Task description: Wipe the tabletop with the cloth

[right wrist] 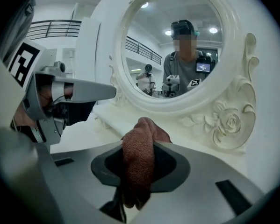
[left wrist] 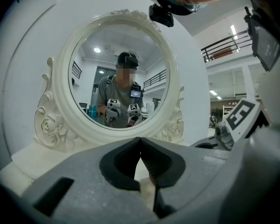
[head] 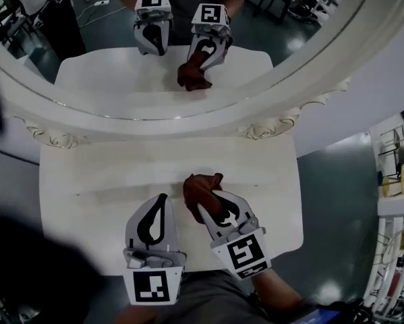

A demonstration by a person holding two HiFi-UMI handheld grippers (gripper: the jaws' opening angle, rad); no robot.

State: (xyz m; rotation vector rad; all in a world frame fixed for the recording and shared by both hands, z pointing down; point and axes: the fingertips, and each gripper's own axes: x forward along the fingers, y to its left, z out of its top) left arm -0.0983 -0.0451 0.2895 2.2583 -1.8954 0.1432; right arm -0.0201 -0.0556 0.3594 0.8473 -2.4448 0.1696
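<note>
At the bottom of the head view, the left gripper (head: 162,200) stands in the lower centre-left over the white tabletop (head: 87,181); its 2 jaws are closed together, with nothing between them. Just beside it, in the lower centre, the right gripper (head: 208,209) is clamped on the brown cloth (head: 198,189). The cloth is bunched and sticks out beyond the jaw tips, over the middle of the tabletop; I cannot tell if it touches the surface. Behind them, across the upper half of the frame, stands a round mirror (head: 208,121) with a white carved frame. Its glass shows the 2 grippers and the cloth again. Far at the right edge there is a white rack (head: 397,204).
</note>
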